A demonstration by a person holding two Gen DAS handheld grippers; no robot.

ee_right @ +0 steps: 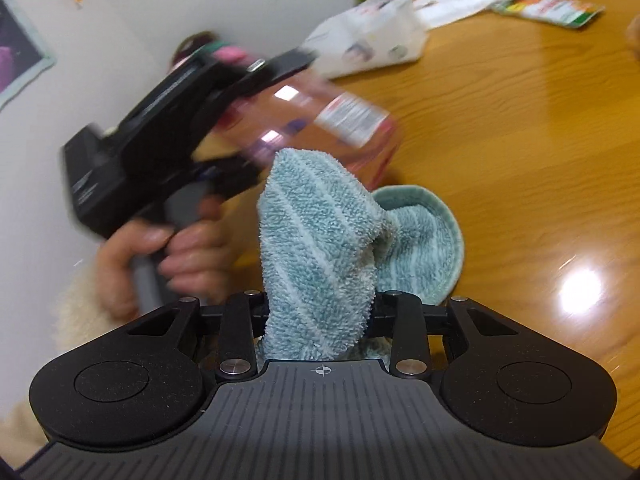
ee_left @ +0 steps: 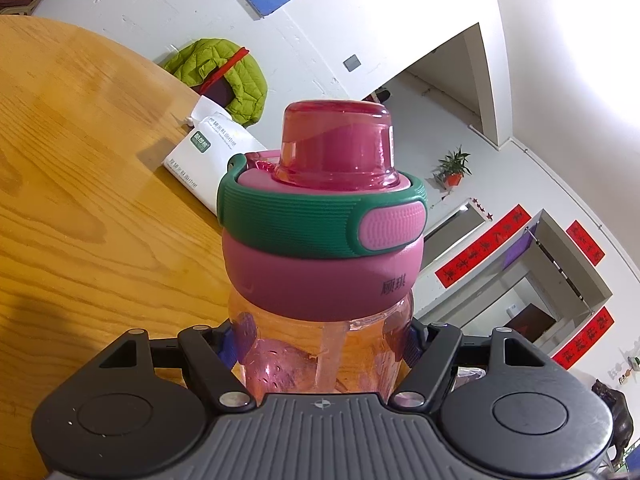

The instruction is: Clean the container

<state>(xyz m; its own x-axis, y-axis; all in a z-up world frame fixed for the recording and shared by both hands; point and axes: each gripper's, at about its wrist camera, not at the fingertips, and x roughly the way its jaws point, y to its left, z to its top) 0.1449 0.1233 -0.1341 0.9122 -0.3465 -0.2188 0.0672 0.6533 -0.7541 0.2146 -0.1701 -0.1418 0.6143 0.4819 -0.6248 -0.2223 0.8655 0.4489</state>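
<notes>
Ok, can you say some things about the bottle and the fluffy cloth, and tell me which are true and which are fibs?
1. The left gripper holds a pink bottle. True.
2. The bottle's lid is off. False: the lid is on.
3. The right gripper holds a blue-green cloth. True.
4. The cloth is stuffed inside the bottle. False: it is outside, near the bottle's side.
5. The table is made of glass. False: it looks wooden.
</notes>
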